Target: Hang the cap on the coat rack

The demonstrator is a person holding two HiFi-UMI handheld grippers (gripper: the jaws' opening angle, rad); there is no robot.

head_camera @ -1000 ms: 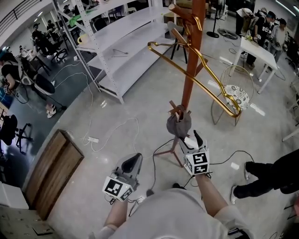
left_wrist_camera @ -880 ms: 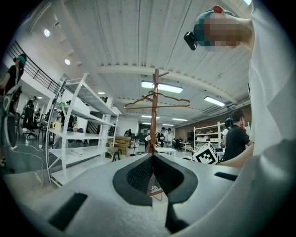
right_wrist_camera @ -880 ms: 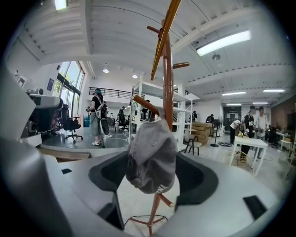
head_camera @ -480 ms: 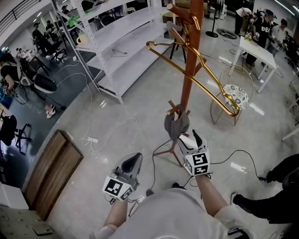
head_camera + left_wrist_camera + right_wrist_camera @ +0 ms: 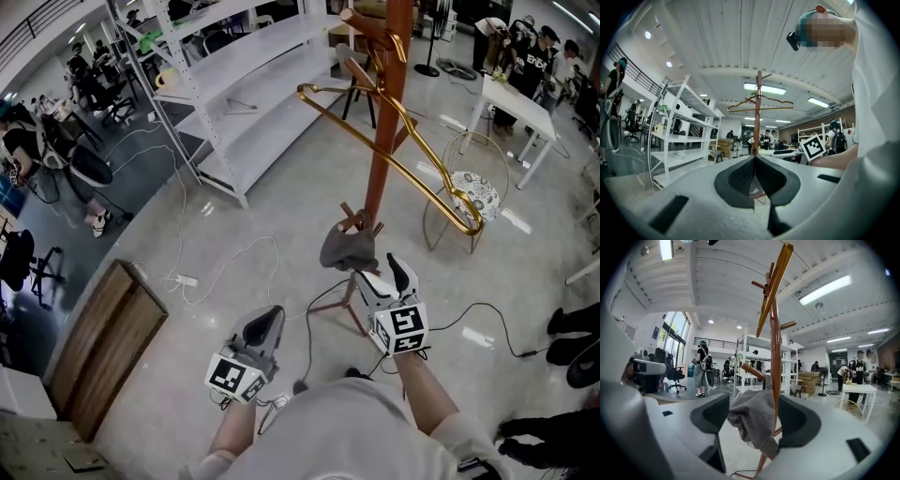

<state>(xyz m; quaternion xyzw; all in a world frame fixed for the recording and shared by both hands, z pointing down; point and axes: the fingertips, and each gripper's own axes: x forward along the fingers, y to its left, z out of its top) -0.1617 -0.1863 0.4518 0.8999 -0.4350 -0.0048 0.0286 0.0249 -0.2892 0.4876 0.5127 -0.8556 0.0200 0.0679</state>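
- Right tool (image 5: 380, 274) is up at the coat rack (image 5: 385, 159), jaws spread wide, gripping nothing. The right gripper view shows the grey cap (image 5: 757, 420) sitting in the gap between them.
- The cap (image 5: 349, 251) is draped on a low peg (image 5: 752, 371) beside the pole, sagging down one side. I judge it is hooked on, but whether the fabric sits deep on the peg I cannot tell.
- Left tool (image 5: 262, 328) hangs low and well away from the rack, jaws closed together with nothing between them.
- To do this well, I'd draw the right tool straight back along its own line with the jaws wide, so neither pad drags the cloth off.
- Slowly does it: the cap is soft and light, and a brush from a pad could tip it to the floor.
- Watch the gold hanger (image 5: 398, 150) higher on the rack; stay low and clear of it.
- If the cap slides, I'd pinch the crown and push it further onto the peg.
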